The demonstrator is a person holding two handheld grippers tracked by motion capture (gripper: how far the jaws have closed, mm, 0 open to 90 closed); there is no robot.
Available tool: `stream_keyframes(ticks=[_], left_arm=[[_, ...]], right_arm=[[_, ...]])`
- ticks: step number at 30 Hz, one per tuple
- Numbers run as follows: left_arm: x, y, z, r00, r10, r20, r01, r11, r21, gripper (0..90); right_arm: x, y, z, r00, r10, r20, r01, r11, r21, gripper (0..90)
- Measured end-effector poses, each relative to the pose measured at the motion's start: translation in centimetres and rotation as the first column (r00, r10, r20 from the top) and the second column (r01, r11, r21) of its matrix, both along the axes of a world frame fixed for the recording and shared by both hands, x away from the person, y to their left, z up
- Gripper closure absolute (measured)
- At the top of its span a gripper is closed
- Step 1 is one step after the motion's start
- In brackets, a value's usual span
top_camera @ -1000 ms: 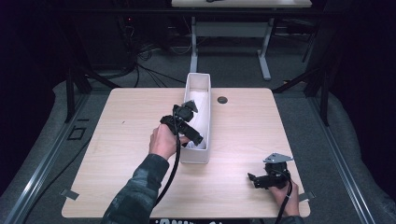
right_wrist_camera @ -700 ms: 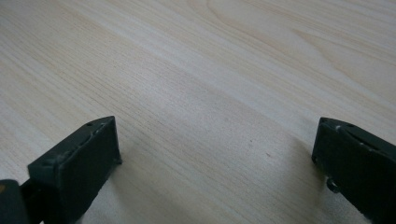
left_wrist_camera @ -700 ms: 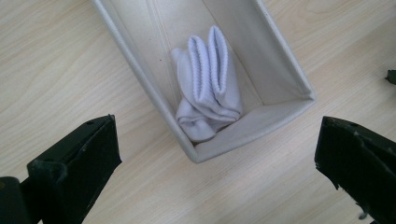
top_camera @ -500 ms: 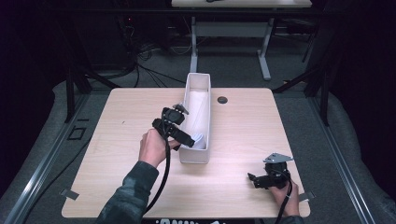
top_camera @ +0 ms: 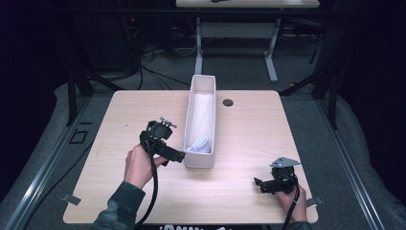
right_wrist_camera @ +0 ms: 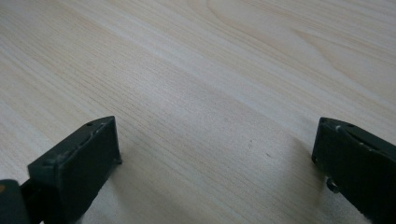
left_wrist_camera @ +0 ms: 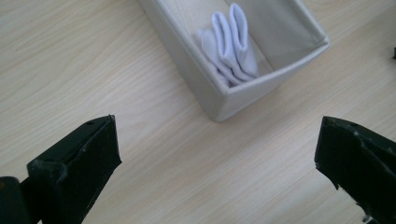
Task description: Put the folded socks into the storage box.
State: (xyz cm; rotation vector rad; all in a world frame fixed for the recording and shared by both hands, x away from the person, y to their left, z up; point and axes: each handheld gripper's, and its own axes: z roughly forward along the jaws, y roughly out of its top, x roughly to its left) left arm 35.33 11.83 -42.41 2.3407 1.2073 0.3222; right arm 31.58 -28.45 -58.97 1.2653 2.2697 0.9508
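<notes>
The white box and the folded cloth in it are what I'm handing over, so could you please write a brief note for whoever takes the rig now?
Left gripper: open, empty, beside the near end of the white box, fingers wide apart.
Right gripper: open, empty, low over the table at its near right corner.
Folded white cloth: inside the box at its near end, leaning on the wall.
Done: cloth is in the box.
Left: probably nothing more to load; no other cloth lies on the table.

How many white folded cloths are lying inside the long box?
1. A white folded cloth lies at the near end of the long box, close to the left gripper. The rest of the box floor looks bare, though its far end is hard to see.
</notes>
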Motion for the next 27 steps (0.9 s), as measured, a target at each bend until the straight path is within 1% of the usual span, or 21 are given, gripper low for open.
stream_keyframes(ticks=[2,9,10,11,13,14,15,16,17,18,20,23,25,26,27], left_arm=[[-0.3,0.8,-0.4,1.0000,0.004,0.004,-0.004,1.0000,-0.005,0.1],[-1.3,4.3,-2.3,0.9979,0.062,0.019,-0.061,0.9972,-0.043,0.1],[-1.3,4.3,-2.3,0.9979,0.062,0.019,-0.061,0.9972,-0.043,0.1],[-1.6,5.2,-2.9,0.9968,0.078,0.021,-0.076,0.9956,-0.054,0.2],[-1.7,5.5,-3.2,0.9965,0.081,0.020,-0.080,0.9951,-0.058,0.1],[-1.8,5.9,-3.5,0.9959,0.086,0.026,-0.085,0.9944,-0.063,0.1],[-2.0,6.5,-4.1,0.9948,0.098,0.024,-0.097,0.9930,-0.069,0.1],[-2.0,6.5,-4.1,0.9948,0.098,0.024,-0.097,0.9930,-0.069,0.2],[-2.1,6.9,-4.6,0.9945,0.103,0.023,-0.101,0.9926,-0.068,0.2],[-2.2,7.4,-5.4,0.9933,0.116,0.006,-0.115,0.9906,-0.074,0.1],[-2.2,8.0,-6.5,0.9916,0.127,-0.021,-0.129,0.9882,-0.083,0.1],[-2.2,8.8,-8.3,0.9877,0.147,-0.053,-0.151,0.9843,-0.091,0.2],[-2.2,9.3,-9.3,0.9866,0.148,-0.069,-0.153,0.9845,-0.086,0.2],[-2.2,9.5,-9.7,0.9853,0.154,-0.074,-0.160,0.9832,-0.087,0.2],[-2.2,9.5,-9.7,0.9853,0.154,-0.074,-0.160,0.9832,-0.087,0.2]], right_arm=[[0.0,0.0,0.0,1.0000,-0.001,0.000,0.001,1.0000,0.000,0.3],[0.0,0.0,0.0,1.0000,-0.002,-0.001,0.002,1.0000,0.001,0.4],[0.0,0.0,0.0,1.0000,0.000,0.001,0.000,1.0000,-0.001,0.4],[0.0,0.0,0.0,1.0000,0.000,0.000,0.000,1.0000,0.000,0.4],[0.0,0.0,0.0,1.0000,-0.001,0.001,0.001,1.0000,0.000,0.4],[0.0,0.0,0.0,1.0000,-0.001,0.001,0.001,1.0000,0.000,0.4],[0.0,0.0,0.0,1.0000,0.000,0.001,0.000,1.0000,0.000,0.4],[0.0,0.0,0.0,1.0000,0.000,0.001,0.000,1.0000,0.000,0.4],[0.0,0.0,0.0,1.0000,-0.003,-0.001,0.003,1.0000,0.002,0.4],[0.0,0.0,0.0,1.0000,-0.001,0.001,0.001,1.0000,0.000,0.4],[0.0,0.0,0.0,1.0000,-0.001,0.001,0.001,1.0000,0.000,0.4],[0.0,0.0,0.0,1.0000,-0.001,0.001,0.001,1.0000,0.000,0.4],[0.0,0.0,0.0,1.0000,-0.001,0.001,0.001,1.0000,0.000,0.4],[0.0,0.0,0.0,1.0000,-0.001,0.001,0.001,1.0000,0.001,0.4],[0.0,0.0,0.0,1.0000,-0.001,0.001,0.001,1.0000,0.000,0.4]])
